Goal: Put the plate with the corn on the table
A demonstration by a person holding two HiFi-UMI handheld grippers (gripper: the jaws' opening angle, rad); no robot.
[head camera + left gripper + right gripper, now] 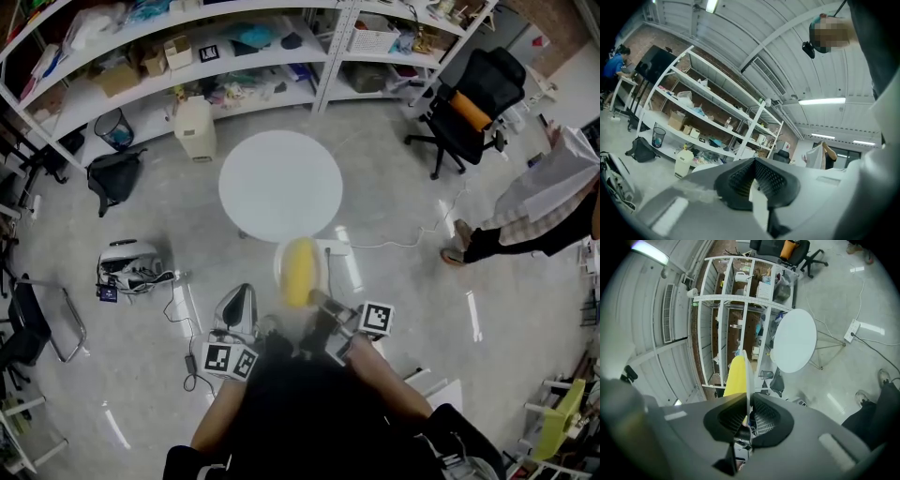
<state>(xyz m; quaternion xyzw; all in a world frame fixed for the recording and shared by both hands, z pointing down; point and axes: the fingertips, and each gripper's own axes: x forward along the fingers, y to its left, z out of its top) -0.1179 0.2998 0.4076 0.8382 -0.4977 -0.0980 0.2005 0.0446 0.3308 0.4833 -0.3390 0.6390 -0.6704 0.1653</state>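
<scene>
I've got the right claw (748, 401) pinching the rim of a thin white plate (747, 373), which is edge-on to its camera, with a smooth yellow corn (735, 376) lying against the plate's face. In the head view the plate is in the air, just short of the round white table (281, 185) and not on it. The left claw (752, 161) has its ribbed black pads pressed together, and I see nothing held.
</scene>
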